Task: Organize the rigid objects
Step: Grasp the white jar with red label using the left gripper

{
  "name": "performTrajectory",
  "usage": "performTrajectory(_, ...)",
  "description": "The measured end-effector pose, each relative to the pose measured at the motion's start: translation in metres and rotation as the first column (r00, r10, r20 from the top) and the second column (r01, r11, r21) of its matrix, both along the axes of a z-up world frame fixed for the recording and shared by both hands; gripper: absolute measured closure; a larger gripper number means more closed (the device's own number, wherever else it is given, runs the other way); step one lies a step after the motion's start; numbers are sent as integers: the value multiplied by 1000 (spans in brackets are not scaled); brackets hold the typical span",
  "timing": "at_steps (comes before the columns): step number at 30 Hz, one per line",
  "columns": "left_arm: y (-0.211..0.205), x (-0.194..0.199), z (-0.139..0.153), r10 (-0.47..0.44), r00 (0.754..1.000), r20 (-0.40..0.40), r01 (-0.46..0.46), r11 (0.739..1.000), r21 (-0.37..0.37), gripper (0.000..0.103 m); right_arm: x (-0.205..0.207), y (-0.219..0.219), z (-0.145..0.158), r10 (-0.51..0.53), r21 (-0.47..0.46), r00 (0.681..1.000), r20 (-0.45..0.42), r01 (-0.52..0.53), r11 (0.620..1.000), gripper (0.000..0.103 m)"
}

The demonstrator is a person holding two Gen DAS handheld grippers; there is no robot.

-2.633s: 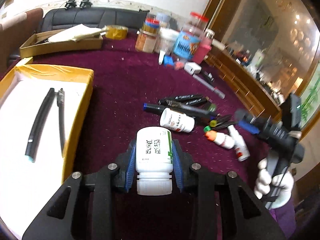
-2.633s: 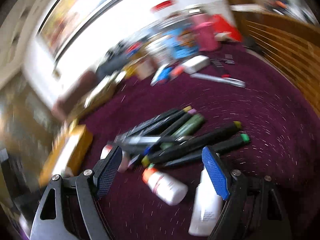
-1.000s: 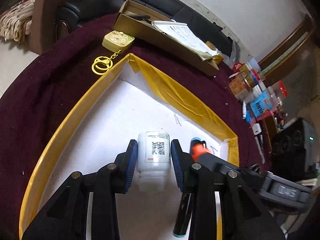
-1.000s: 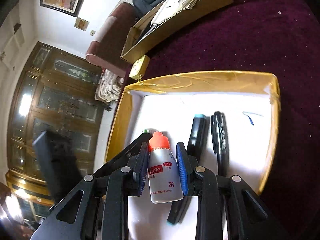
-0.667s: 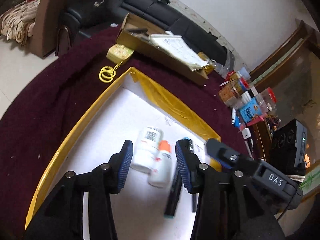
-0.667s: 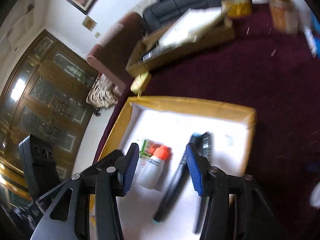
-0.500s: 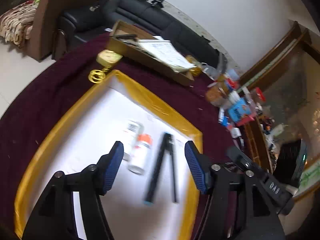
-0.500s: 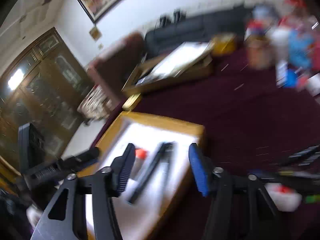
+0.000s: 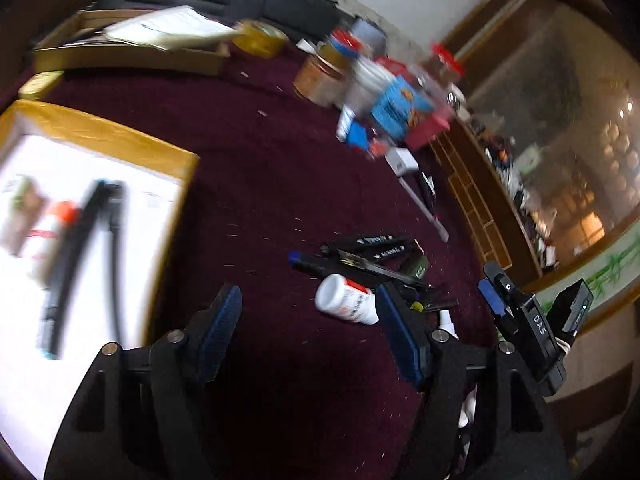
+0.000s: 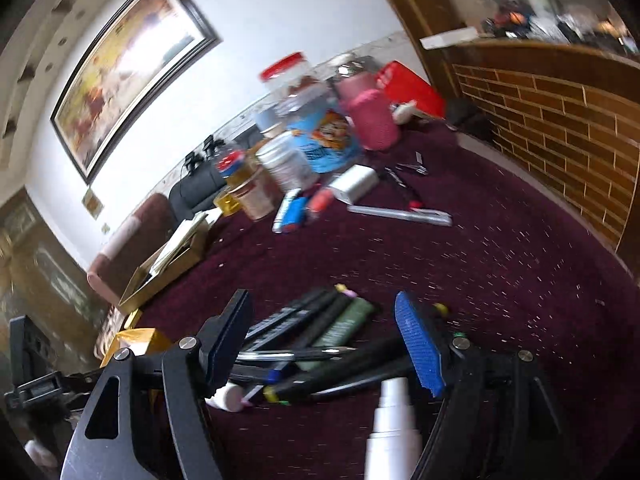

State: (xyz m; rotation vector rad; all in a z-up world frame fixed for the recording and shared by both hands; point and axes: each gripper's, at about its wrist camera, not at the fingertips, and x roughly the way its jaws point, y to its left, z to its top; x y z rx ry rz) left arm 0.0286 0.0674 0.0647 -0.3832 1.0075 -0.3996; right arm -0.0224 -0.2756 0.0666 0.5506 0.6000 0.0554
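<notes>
Both claws were spread apart and carried nothing: the left claw (image 9: 308, 328) hung near the white bottle (image 9: 346, 305), the right claw (image 10: 328, 344) over the marker pile (image 10: 320, 344). Farther off, the yellow-rimmed tray (image 9: 120, 140) already held two bottles and two pens — so the job looked partly done, most of the tabletop (image 9: 280, 184) clutter still unsorted.

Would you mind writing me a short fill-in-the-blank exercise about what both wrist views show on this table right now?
1. Both the left gripper and the right gripper are ____ and hold nothing.
2. The yellow-rimmed tray has a ____ floor.
3. The small white bottle beside the pile of markers lies on its ____.
4. The tablecloth is dark ____.

Missing words: open; white; side; red
</notes>
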Motion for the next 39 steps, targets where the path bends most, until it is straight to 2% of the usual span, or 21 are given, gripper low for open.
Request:
performTrajectory(3,-26,17,-11,8,1000,-4,-8,998,56,34,3,-8,-17,-12,19,1000,-21,12,1000,35)
performTrajectory(6,-45,32,-22,13,1000,16,-15,992,126,35,6,-8,-26,20,74,998,-56,-16,997,35)
performTrajectory(9,-61,43,-33,2,999,33,-8,980,200,35,10,-9,-36,34,73,993,-109,-26,997,35)
performTrajectory(12,-78,40,-45,-80,997,9,76,969,236,35,6,-7,-37,35,52,994,-108,-29,998,35)
performTrajectory(13,-82,35,-46,-103,994,24,94,965,246,34,6,-7,-38,39,53,993,-109,-33,998,35)
performTrajectory(16,-91,19,-45,-216,976,1,207,940,273,34,5,-8,-40,36,55,993,-110,-30,998,35)
performTrajectory(19,-94,-5,-44,-308,951,0,294,907,302,42,7,-9,-42,33,52,993,-112,-27,998,35)
performTrajectory(20,-95,-15,-44,-346,938,-16,335,894,296,51,6,-8,-41,31,49,993,-112,-26,998,35)
performTrajectory(21,-94,-24,-45,-372,928,-30,363,881,302,55,6,-8,-41,30,45,993,-113,-25,999,35)
performTrajectory(22,-93,-31,-43,-374,927,-24,363,878,311,56,5,-7,-41,30,41,993,-114,-26,999,35)
performTrajectory(24,-82,-44,-33,-359,933,16,336,889,309,56,5,-6,-41,30,35,993,-115,-26,999,35)
performTrajectory(26,-64,-51,-18,-324,944,63,300,921,249,55,4,-6,-41,30,35,993,-115,-26,999,35)
performTrajectory(28,-52,-52,-8,-289,953,91,266,941,207,54,4,-7,-41,28,35,993,-115,-24,999,35)
performTrajectory(31,-52,-50,-5,-260,958,118,227,944,238,49,4,-6,-41,29,28,993,-116,-26,999,34)
performTrajectory(34,-60,-43,-13,-244,965,100,215,947,238,49,3,-7,-41,25,22,993,-117,-23,999,34)
performTrajectory(39,-89,-33,-23,-243,962,124,197,933,301,49,3,-7,-41,25,25,993,-116,-22,999,34)
